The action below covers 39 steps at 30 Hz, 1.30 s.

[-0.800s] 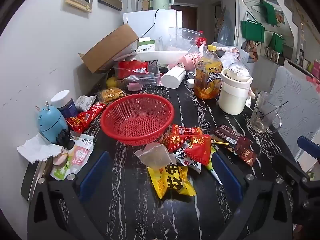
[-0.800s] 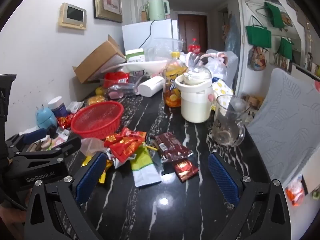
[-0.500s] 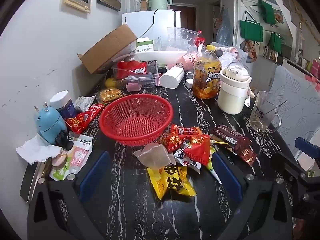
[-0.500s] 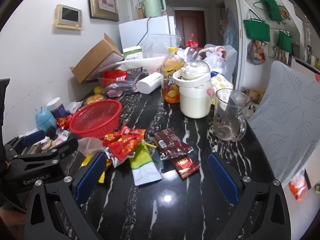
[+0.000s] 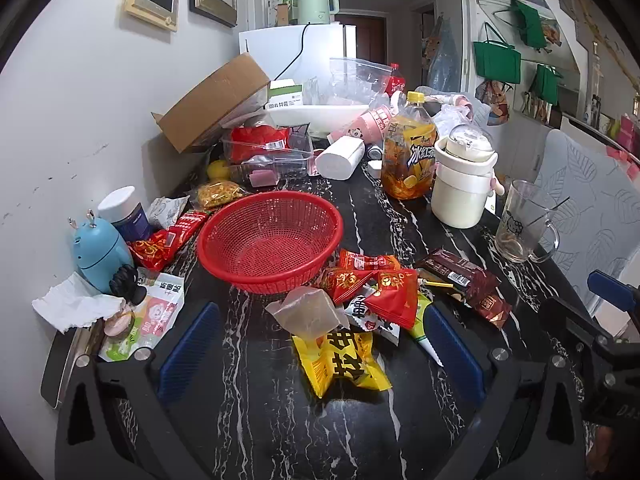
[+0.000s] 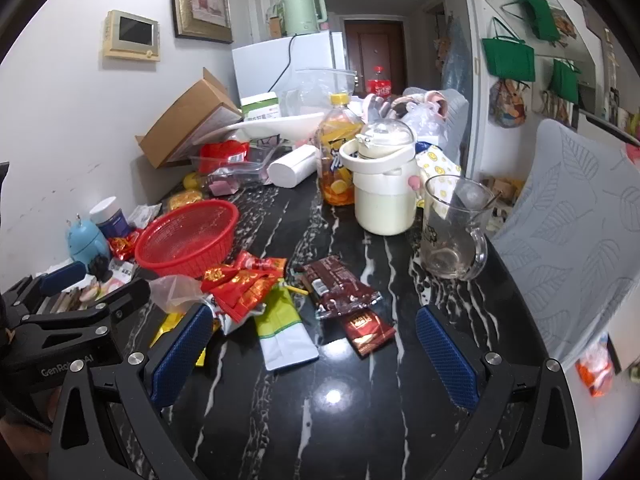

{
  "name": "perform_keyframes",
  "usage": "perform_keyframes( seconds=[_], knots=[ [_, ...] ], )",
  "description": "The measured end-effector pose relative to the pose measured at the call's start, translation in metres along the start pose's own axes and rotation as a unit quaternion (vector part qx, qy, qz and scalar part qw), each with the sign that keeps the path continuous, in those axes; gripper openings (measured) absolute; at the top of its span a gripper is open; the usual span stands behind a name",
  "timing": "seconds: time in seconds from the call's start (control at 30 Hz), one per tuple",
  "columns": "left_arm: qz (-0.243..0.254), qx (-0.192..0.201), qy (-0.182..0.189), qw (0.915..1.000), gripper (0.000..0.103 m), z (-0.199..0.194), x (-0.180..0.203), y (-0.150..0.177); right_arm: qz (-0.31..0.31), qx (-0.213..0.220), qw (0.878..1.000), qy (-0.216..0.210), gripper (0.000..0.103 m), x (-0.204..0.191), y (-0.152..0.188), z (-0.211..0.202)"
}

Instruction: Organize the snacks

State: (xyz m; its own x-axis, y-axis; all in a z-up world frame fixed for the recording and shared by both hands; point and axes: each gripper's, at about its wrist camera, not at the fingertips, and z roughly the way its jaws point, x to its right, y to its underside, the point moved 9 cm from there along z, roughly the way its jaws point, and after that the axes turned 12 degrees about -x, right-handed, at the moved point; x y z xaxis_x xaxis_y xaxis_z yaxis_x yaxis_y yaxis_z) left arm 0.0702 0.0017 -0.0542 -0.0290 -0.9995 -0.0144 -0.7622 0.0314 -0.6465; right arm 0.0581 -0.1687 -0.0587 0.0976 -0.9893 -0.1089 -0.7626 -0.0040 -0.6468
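An empty red mesh basket (image 5: 272, 240) stands on the black marble table (image 5: 280, 420); it also shows in the right wrist view (image 6: 188, 236). In front of it lies a pile of snack packets: a yellow bag (image 5: 340, 364), red packets (image 5: 384, 292), a clear bag (image 5: 308, 312), brown chocolate packets (image 6: 340, 288) and a green-white pouch (image 6: 284, 328). My left gripper (image 5: 320, 344) is open and empty just before the yellow bag. My right gripper (image 6: 316, 348) is open and empty above the green-white pouch and a small brown packet (image 6: 368, 330).
A glass mug (image 6: 452, 236), a cream jug (image 6: 384, 184) and a tea bottle (image 5: 408, 152) stand to the right. A blue gadget (image 5: 100, 252), jar (image 5: 120, 212), red packets (image 5: 164, 240) and boxes crowd the left wall. A grey chair (image 6: 572, 232) is at right.
Both grippers have drifted slightly forward toward the snack pile; both stay open and empty. Nothing on the table has moved.
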Motion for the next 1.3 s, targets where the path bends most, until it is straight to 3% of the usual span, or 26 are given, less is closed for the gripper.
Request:
perform_keyframes(
  seconds=[1.3],
  knots=[
    [0.009,0.001,0.002,1.0000,0.103,-0.0029,0.0015,0.0030,0.003,-0.004,1.000,0.000,0.103,-0.0042,0.0039,0.0005]
  ],
)
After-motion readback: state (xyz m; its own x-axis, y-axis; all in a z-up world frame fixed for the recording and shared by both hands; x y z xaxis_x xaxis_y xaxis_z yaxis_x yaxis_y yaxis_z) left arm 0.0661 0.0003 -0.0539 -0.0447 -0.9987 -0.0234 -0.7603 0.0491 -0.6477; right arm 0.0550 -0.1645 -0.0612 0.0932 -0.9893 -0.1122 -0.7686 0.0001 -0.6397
